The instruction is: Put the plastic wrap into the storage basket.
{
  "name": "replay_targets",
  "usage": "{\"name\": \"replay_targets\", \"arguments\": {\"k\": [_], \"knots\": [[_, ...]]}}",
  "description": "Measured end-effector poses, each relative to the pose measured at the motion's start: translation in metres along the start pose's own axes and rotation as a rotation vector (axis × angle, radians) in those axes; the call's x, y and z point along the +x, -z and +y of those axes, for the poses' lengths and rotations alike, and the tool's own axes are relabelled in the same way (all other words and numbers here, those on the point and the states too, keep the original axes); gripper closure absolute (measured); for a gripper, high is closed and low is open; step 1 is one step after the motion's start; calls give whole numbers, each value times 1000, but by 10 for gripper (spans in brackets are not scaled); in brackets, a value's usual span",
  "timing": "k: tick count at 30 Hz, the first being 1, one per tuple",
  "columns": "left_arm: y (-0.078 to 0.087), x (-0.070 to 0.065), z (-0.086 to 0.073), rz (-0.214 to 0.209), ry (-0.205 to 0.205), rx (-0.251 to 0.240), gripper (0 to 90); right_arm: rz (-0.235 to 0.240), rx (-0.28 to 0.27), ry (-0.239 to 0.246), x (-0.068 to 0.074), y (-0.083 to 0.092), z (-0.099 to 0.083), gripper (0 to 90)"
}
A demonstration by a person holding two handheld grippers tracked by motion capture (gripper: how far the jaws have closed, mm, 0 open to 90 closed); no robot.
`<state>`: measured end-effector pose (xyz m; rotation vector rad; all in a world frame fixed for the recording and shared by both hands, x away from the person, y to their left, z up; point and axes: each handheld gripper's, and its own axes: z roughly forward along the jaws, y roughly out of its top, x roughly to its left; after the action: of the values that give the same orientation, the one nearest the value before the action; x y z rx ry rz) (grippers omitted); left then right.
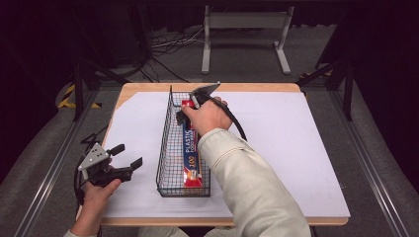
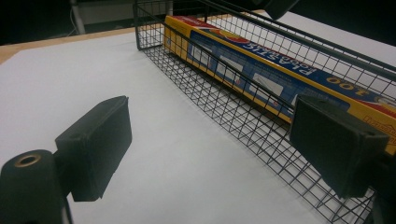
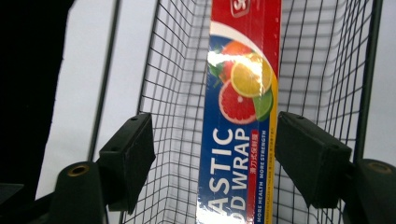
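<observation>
A black wire basket [image 1: 169, 148] stands lengthwise in the middle of the table. In it lies a long blue, yellow and red plastic wrap box [image 1: 191, 158], along the basket's right side. My right gripper [image 1: 184, 116] hangs over the basket's far end, pointing down into it. In the right gripper view its jaws are open, one on each side of the box [image 3: 238, 93], and do not touch it. My left gripper [image 1: 126, 157] is open and holds nothing, low over the sheet left of the basket's near end. The left gripper view shows the basket wall [image 2: 243, 107] and the box [image 2: 261, 70] beyond its pads [image 2: 98, 144].
A white sheet [image 1: 296, 148] covers the wooden table, with bare room on both sides of the basket. A grey metal stand [image 1: 244, 29] and loose cables [image 1: 168, 42] are on the floor beyond the far edge. The right arm's sleeve [image 1: 247, 182] crosses the table's front.
</observation>
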<state>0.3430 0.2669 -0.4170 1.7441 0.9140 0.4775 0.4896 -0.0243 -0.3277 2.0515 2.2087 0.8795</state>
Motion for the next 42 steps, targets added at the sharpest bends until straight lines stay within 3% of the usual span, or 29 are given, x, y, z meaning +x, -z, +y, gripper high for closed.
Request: {"name": "replay_targets", "arguments": {"k": [2,3,5,7,14,18,24,27,36,42], "knots": [[0,0,0,2,-5,2,138,1,-21,16,1,3,0,294],[0,0,0,1,-2,2,138,2,-75,66,1,8,-2,294],[1,1,-1,5,-1,-1,138,5,-95,76,2,10,-2,295],[0,1,0,6,-3,0,138,26,-157,120,1,17,-3,303],[-1,0,-1,11,-3,-1,138,28,-238,213,0,26,-8,300],[0,0,-1,13,-4,0,138,22,-250,222,-2,28,-13,294],[0,1,-1,19,-9,6,137,26,-276,283,-5,31,-22,279],[-1,1,-1,17,-10,8,137,35,-285,282,-8,34,-23,274],[-2,0,-1,17,-10,14,137,69,-306,265,-34,54,-33,259],[-3,0,-1,22,-15,22,137,75,-303,303,-47,66,-41,248]]}}
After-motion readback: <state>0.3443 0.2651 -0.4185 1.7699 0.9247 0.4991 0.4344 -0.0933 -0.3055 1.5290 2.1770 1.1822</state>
